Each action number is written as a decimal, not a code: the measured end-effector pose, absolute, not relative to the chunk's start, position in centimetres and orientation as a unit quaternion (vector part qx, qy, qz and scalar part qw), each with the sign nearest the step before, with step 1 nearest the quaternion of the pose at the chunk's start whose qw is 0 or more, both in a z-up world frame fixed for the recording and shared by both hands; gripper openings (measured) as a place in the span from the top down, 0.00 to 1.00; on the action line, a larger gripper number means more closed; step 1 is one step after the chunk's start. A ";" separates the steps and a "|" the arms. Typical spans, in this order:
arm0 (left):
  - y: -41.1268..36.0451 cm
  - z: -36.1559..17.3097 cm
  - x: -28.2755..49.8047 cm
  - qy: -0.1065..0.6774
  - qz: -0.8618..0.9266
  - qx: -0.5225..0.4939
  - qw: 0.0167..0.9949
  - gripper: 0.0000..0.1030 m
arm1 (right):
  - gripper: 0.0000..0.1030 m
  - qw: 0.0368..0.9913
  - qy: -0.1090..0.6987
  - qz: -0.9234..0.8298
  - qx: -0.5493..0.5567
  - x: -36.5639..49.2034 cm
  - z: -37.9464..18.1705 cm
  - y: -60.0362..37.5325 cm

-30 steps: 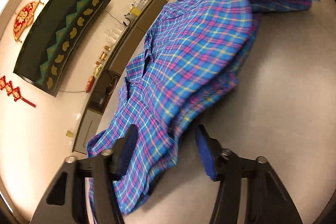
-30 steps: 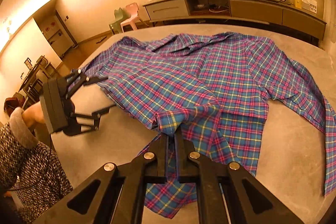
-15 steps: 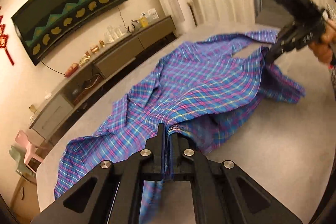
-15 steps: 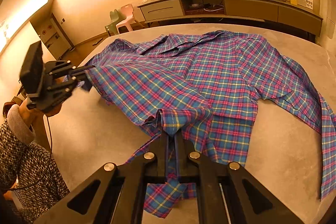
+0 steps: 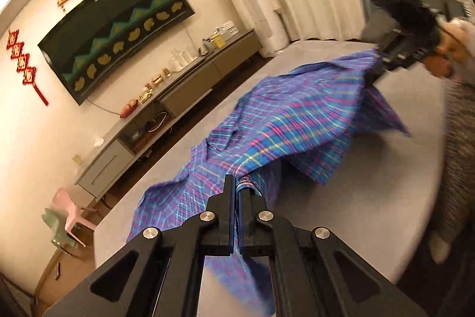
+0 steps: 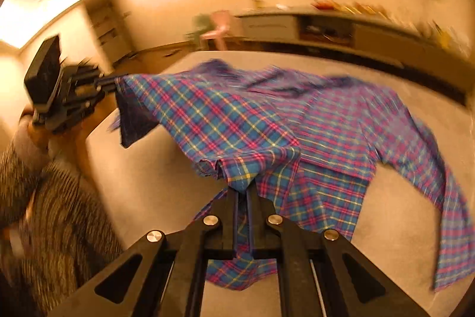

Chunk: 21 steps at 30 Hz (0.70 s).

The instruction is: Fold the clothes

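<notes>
I've got the shirt (image 6: 335, 121) in both views: blue plaid crossed with pink and yellow lines, soft and creased, one long sleeve trailing off to the right in the right wrist view. Most of it lies spread on the grey table (image 6: 394, 216), but the near edge is lifted clear and stretched taut between my two grips, sagging in a shallow hammock with a dark flap hanging under the far corner. My left hand-held gripper (image 5: 237, 187) is clamped tight on a bunched fold of that plaid, cloth spilling down between and under its fingers. My right hand-held gripper (image 6: 242, 192) is pinched on another gathered corner, the fabric pleated right at the tips. From the left wrist view I see the right one (image 5: 383, 70) across the table biting the shirt's other corner, a hand behind it and a grey knitted sleeve (image 5: 457, 156) below. Both views are smeared with blur. Behind, a dark screen (image 5: 118, 28) on the wall shows green zigzags and gold shapes, with red hangings (image 5: 25, 67) beside it; no writing I can read on them or on the shirt.
</notes>
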<state>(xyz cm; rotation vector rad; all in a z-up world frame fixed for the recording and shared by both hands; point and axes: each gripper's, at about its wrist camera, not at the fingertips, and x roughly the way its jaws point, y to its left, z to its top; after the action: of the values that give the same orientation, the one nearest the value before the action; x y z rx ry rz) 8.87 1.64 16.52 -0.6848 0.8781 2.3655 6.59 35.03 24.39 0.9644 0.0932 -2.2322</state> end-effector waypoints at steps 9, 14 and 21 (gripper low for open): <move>0.8 15.1 22.2 0.385 0.797 -0.314 0.343 0.81 | 0.74 0.484 0.192 -0.756 0.396 18.7 26.1 31.1; -0.7 16.8 22.8 0.364 0.814 -0.267 0.366 0.64 | 0.61 0.431 0.198 -0.766 0.435 18.1 25.3 32.6; 1.0 9.5 9.9 0.343 0.827 -0.362 0.258 0.59 | 0.48 0.349 0.080 -0.816 0.454 12.0 25.5 33.8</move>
<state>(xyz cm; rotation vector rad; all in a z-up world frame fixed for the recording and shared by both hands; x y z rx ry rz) 9.88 1.04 9.47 -0.9819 0.9312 2.2436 11.99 33.82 25.47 1.1768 0.2084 -2.1144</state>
